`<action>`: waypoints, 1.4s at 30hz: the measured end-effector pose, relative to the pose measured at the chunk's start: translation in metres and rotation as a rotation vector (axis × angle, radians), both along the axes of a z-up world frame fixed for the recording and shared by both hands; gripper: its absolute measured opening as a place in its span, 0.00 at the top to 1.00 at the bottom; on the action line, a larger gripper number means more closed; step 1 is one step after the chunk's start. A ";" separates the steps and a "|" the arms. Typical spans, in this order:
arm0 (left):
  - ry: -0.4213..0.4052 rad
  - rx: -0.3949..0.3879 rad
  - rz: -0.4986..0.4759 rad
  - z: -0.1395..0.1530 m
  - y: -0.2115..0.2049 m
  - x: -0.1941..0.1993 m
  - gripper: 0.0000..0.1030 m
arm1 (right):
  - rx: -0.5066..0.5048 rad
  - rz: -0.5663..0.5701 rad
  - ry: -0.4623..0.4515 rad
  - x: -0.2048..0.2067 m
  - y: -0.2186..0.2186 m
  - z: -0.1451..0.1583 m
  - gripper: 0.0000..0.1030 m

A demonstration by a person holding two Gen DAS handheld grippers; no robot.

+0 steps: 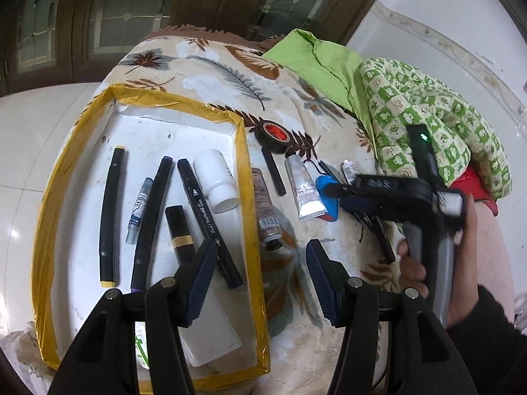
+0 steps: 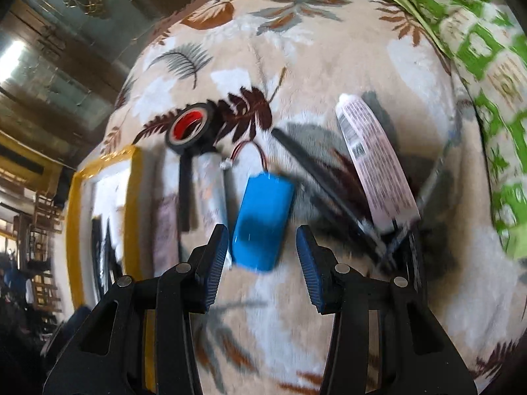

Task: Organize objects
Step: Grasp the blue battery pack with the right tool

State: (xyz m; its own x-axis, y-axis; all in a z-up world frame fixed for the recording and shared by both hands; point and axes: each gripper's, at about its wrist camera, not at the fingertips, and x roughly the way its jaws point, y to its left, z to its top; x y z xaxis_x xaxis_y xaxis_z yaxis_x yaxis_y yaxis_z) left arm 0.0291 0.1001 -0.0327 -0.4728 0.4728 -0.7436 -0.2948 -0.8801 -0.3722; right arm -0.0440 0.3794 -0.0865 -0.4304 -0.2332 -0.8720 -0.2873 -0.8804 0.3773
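a leaf-print blanket point(image 1: 214, 65) carries a white tray point(image 1: 148, 138) edged in yellow tape, with markers point(image 1: 110, 214) and a white bottle point(image 1: 215, 181) lying inside it. the left gripper point(image 1: 260, 283) hangs released and empty over the tray's right edge, while the right gripper point(image 2: 262, 263) is spread wide with nothing grasped, its fingers either side of the blue battery pack point(image 2: 263, 220) on the blanket. the pack lies right of the tray, just beside a silver tube point(image 1: 304, 194), with a black tape roll point(image 1: 275, 133) beyond.

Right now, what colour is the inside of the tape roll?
Red inside the black tape roll; clearest in the right wrist view.
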 end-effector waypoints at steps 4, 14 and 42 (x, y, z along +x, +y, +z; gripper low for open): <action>0.000 -0.019 -0.011 -0.003 0.006 -0.002 0.45 | 0.056 0.000 -0.044 -0.019 -0.008 -0.010 0.58; 0.004 -0.064 -0.018 -0.003 0.012 -0.002 0.45 | 0.117 0.074 -0.045 0.010 -0.015 -0.003 0.62; -0.304 -0.162 -0.086 -0.062 0.165 -0.136 0.63 | -0.054 0.043 -0.004 0.107 0.013 -0.022 0.62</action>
State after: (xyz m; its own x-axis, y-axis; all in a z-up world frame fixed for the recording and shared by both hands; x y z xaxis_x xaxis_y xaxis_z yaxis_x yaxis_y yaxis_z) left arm -0.1065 0.2649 -0.0947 -0.1817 0.3656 -0.9129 -0.2677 -0.9117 -0.3118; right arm 0.0634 0.3924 -0.1089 -0.4156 -0.2979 -0.8594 -0.2513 -0.8705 0.4233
